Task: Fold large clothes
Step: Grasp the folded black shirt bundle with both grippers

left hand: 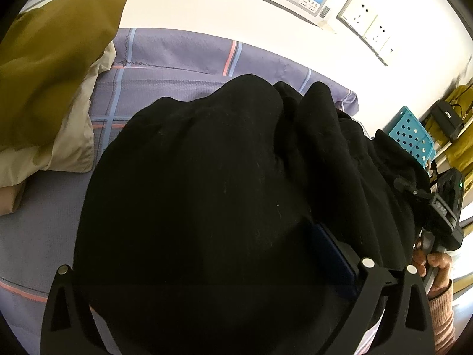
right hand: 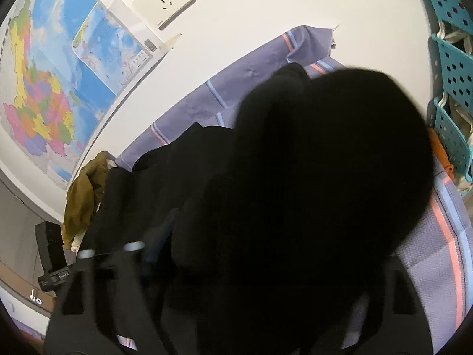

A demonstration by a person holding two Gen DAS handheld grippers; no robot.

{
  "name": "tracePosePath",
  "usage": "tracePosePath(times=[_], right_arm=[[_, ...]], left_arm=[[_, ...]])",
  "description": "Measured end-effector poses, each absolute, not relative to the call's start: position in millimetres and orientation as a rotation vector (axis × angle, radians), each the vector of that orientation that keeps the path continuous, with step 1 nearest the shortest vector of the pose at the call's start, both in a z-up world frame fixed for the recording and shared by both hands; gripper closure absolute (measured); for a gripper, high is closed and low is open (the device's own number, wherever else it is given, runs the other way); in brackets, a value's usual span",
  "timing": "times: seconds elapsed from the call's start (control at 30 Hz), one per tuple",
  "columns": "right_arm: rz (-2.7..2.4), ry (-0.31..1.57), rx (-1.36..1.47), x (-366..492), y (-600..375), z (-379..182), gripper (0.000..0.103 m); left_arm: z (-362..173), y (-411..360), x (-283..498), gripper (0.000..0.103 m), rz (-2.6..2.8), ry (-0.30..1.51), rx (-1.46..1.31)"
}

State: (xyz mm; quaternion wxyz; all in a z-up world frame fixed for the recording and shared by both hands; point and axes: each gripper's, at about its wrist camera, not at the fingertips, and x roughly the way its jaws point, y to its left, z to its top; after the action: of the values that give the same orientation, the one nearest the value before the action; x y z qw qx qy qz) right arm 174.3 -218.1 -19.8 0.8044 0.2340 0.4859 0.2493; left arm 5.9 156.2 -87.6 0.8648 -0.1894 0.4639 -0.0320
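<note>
Black knitted garment [left hand: 207, 192] lies bunched on the purple checked bed sheet [left hand: 165, 59]; left tongs [left hand: 212, 269] spread wide around it; right tongs' [right hand: 236, 266] state cannot be told.

The garment [left hand: 212, 195] lies heaped on the bed [left hand: 165, 59], filling the middle between the left gripper's [left hand: 215, 266] 2 fingers. A pillow [left hand: 50, 68] sits to its left at the bed's end, on top of another cushion. The bed runs along the wall behind, where a map [right hand: 50, 88] hangs with 2 sockets [right hand: 161, 0] beside it. A perforated shelf unit [right hand: 455, 68] stands off the bed's right end. The right gripper [right hand: 224, 266] appears to sit at the garment's right edge.
</note>
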Motion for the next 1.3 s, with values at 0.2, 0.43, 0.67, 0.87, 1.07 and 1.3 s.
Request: tracePosePath(times=[0.2,0.43,0.67,0.87,1.07,1.3], right_arm=[[0.625,1.057,0.629,178.7,-224.7,-27.8,0.033],[0.6,1.056,0.448,179.5,-201.1,-17.2,0.047],[0.675,1.046,0.56,168.2,-219.5,-11.4,0.06],[0.696,1.093,0.629,173.7,-220.1,-25.3,0.027],[0.668,1.081,0.53,173.0,-206.6,-20.3,0.038],[0.661,1.099,0.572,174.5,-213.9,-23.2,0.061]], left_arm=[[-86.0,160.7,6.0,0.015,-0.059,0.97,-0.426],[-82.4,159.5,10.8,0.036,-0.051,0.972,-0.427],[-67.3,160.1,4.6,0.063,-0.049,0.954,-0.41],[-77.6,160.2,8.5,0.042,-0.056,0.979,-0.405],[-85.0,162.9,11.0,0.037,-0.073,0.981,-0.439],[-79.7,157.4,10.8,0.05,-0.071,0.965,-0.409]])
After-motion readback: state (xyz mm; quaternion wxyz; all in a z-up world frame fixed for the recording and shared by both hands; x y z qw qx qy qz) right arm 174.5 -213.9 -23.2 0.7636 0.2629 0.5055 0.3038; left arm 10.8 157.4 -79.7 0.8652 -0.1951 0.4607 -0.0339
